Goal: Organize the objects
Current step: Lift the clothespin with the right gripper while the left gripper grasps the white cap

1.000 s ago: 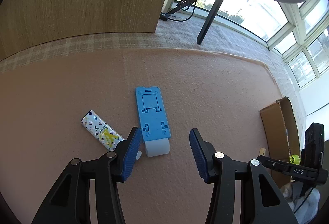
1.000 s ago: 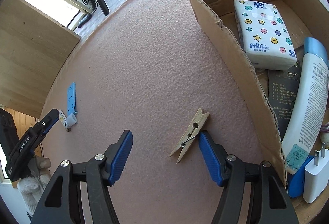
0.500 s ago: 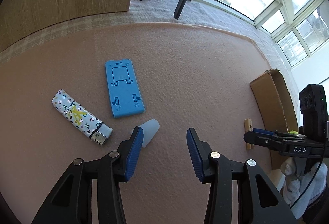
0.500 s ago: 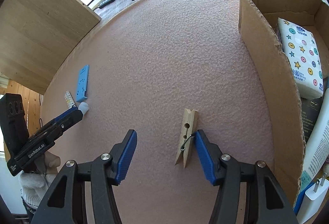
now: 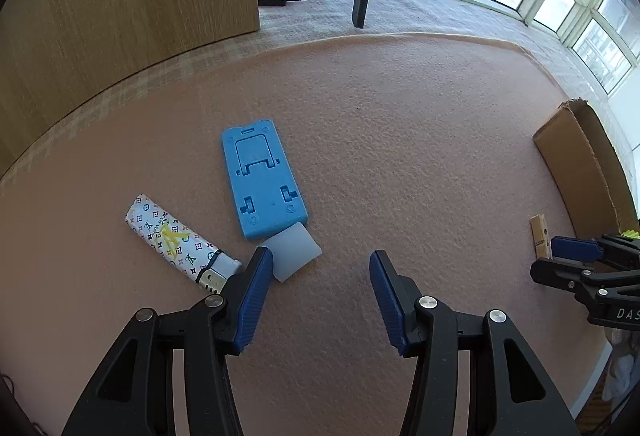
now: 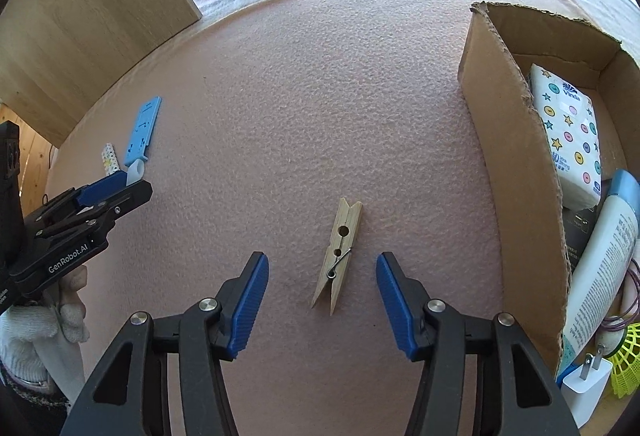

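Both grippers hover with fingers spread wide, holding nothing. The right gripper [image 6: 322, 290] straddles the wooden clothespin [image 6: 338, 256] lying near the cardboard box [image 6: 516, 164]. The left gripper [image 5: 320, 286] sits just beside the translucent cap [image 5: 294, 250], blue stand [image 5: 262, 180] and lighter [image 5: 180, 242].

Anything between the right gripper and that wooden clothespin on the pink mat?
Nothing visible. The wooden clothespin lies flat on the pink mat, just ahead of the open right gripper, between its blue fingers.
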Demonstrator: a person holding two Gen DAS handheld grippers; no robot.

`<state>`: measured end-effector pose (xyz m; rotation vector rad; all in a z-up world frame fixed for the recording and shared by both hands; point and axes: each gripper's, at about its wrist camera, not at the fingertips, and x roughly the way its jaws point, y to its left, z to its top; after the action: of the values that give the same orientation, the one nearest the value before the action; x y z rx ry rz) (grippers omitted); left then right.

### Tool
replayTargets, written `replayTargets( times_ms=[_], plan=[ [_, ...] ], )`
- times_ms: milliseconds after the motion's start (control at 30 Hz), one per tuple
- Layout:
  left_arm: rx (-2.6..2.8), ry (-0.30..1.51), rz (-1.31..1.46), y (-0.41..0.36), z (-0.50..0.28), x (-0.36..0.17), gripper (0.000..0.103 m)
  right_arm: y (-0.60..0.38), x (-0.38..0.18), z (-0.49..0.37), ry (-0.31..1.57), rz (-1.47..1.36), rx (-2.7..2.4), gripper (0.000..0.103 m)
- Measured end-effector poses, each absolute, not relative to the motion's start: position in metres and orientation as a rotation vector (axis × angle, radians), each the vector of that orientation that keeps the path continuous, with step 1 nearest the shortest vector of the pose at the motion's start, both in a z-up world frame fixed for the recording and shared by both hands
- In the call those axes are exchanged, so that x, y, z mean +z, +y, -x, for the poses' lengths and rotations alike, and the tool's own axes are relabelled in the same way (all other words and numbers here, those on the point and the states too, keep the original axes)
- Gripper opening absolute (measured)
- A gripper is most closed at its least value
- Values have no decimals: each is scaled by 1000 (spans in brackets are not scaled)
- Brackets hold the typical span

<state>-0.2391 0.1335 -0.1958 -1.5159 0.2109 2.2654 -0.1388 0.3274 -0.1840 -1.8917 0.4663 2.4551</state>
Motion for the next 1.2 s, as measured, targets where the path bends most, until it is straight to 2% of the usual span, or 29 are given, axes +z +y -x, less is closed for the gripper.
replayTargets(
  times_ms=[100,167,233,267,333,400,500,600,933,1200],
  plan=[
    [2270,211,1516,134,243,-196,54,324,-184,139,389,1894,2462,41],
    [2275,204,1520,132,245,-196,48,322,-184,139,332,1889,2466,34],
    [2286,202,1519,130,246,-196,39,323,-184,139,321,1890,2470,28],
    [2291,194,1520,127,247,-196,36,323,-184,138,327,1893,2472,22],
    [2305,181,1522,122,248,-196,23,324,-184,137,323,1893,2475,17],
    [2297,143,1523,116,248,-196,21,325,-184,137,319,1893,2481,11],
    [2303,142,1526,113,247,-195,11,328,-183,134,341,1893,2487,11],
    [2301,110,1525,109,244,-193,8,330,-181,132,363,1887,2502,11],
    [2299,53,1472,108,229,-174,6,341,-153,115,436,1807,2586,11],
    [2258,68,1341,144,208,-136,6,371,-112,81,511,1681,2651,11]
  ],
)
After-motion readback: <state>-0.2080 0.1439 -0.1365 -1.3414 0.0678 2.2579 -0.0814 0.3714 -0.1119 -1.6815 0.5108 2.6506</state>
